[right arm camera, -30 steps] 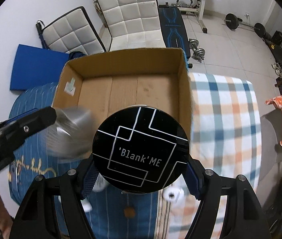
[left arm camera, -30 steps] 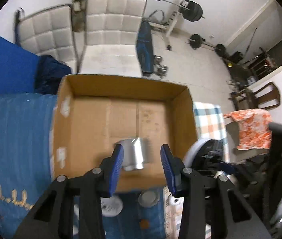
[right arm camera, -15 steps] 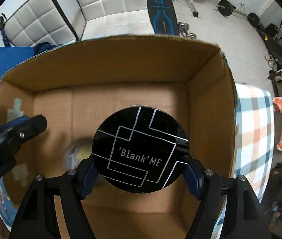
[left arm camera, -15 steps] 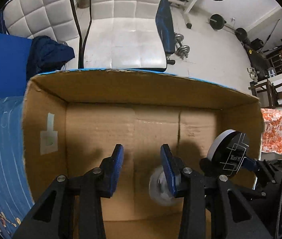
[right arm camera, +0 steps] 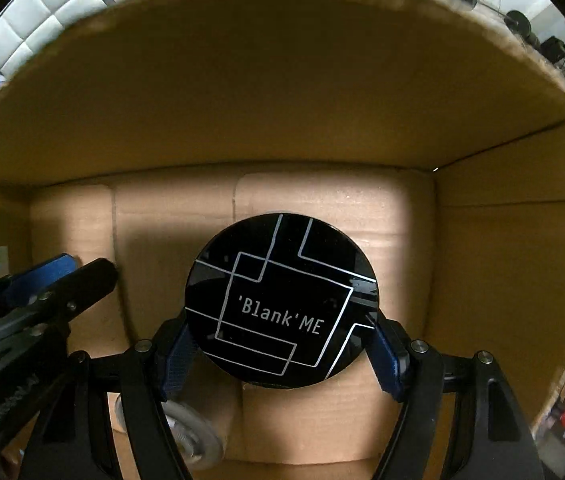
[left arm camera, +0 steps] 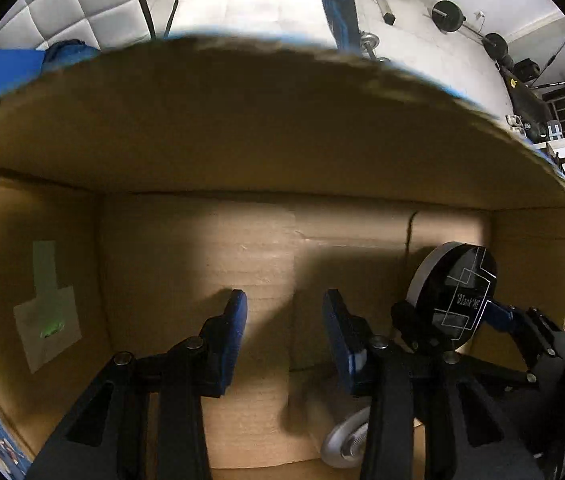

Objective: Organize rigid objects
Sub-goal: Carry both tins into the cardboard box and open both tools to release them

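Observation:
Both grippers are down inside an open cardboard box (left arm camera: pixel 266 136). My left gripper (left arm camera: pixel 284 320) is open and empty, its blue pads apart above the box floor. A silver metal can (left arm camera: pixel 344 442) lies on the box floor below its right finger; it also shows in the right wrist view (right arm camera: pixel 194 436), partly hidden by the fingers. My right gripper (right arm camera: pixel 282 356) is shut on a round black tin (right arm camera: pixel 282 300) printed 'Blank'ME, held just above the floor. The tin also shows in the left wrist view (left arm camera: pixel 462 296), to the right of my left gripper.
The box walls (right arm camera: pixel 266 92) rise all around both grippers. A taped paper label (left arm camera: pixel 46 312) is on the left inner wall. Beyond the far wall stand white quilted chairs (left arm camera: pixel 242 4) and gym weights (left arm camera: pixel 448 16) on the floor.
Both grippers have gone deeper into the box. The silver can left my left gripper, fell and rolled to the near floor. The black tin stays held.

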